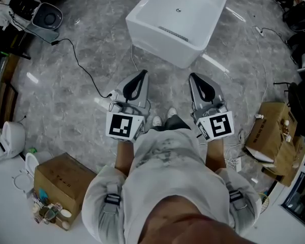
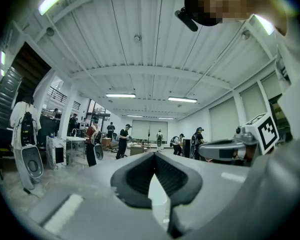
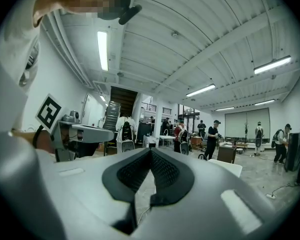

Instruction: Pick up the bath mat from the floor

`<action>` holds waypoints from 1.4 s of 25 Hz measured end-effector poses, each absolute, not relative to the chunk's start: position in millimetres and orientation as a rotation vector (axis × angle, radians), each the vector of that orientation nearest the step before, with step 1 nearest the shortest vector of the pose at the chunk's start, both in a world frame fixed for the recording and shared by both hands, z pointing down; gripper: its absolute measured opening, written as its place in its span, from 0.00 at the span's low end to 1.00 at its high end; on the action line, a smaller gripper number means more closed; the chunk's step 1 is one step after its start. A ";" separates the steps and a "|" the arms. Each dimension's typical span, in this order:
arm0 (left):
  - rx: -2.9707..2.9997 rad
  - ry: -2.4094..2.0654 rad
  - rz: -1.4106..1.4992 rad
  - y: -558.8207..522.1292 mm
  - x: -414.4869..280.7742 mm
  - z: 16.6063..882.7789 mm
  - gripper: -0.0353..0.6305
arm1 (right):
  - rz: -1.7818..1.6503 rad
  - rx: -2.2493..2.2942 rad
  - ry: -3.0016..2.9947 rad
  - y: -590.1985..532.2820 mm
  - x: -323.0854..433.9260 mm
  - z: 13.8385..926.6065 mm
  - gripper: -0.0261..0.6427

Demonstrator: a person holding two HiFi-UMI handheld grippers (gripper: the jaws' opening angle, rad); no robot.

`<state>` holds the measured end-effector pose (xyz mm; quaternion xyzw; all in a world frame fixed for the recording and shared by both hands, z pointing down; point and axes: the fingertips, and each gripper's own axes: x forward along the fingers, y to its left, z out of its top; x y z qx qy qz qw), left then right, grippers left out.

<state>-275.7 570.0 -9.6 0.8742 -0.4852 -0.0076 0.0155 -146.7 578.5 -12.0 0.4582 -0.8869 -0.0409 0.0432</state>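
white bathtub (image 1: pixel 178 19), grey marbled floor (image 1: pixel 51 105), brown box (image 1: pixel 61 179), black-and-white markers on left gripper (image 1: pixel 142 73) and right gripper (image 1: pixel 193 77).

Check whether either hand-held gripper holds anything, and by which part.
Nothing is held: the left hand-held gripper and the right hand-held gripper are both shut, with nothing between the jaws.

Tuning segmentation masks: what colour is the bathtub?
The bathtub is plain white, set against a grey marbled floor. The head view shows it best.
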 end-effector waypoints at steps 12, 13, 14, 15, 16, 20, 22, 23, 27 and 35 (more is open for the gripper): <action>2.642 -1.560 0.018 492.0 -289.3 5.8 0.06 | -0.061 1.339 -2.756 494.9 -159.3 -0.9 0.04; 2.627 -1.570 0.021 483.4 -291.1 5.4 0.06 | -0.059 1.332 -2.763 485.4 -160.0 -1.2 0.04; 2.620 -1.576 0.023 475.0 -292.3 5.2 0.06 | -0.054 1.326 -2.769 475.7 -160.3 -1.7 0.04; 2.620 -1.581 0.025 466.6 -292.7 4.8 0.06 | -0.047 1.322 -2.774 466.1 -160.1 -2.2 0.04; 2.625 -1.586 0.027 457.8 -292.4 4.2 0.06 | -0.038 1.317 -2.778 456.4 -159.4 -3.0 0.04; 2.622 -1.613 0.042 417.8 -286.4 0.4 0.06 | -0.041 1.296 -2.803 414.6 -150.7 -8.7 0.04; 2.623 -1.622 0.045 397.7 -280.8 -2.9 0.06 | -0.041 1.286 -2.814 392.3 -143.8 -11.9 0.04; 2.624 -1.627 0.045 388.1 -277.9 -4.7 0.06 | -0.042 1.280 -2.821 381.4 -140.2 -13.5 0.04; 2.607 -1.671 0.057 351.6 -273.2 -9.8 0.06 | -0.051 1.252 -2.847 340.0 -131.3 -19.0 0.04; 2.601 -1.659 0.098 294.5 -275.2 -4.7 0.06 | -0.025 1.241 -2.853 281.0 -135.8 -14.1 0.04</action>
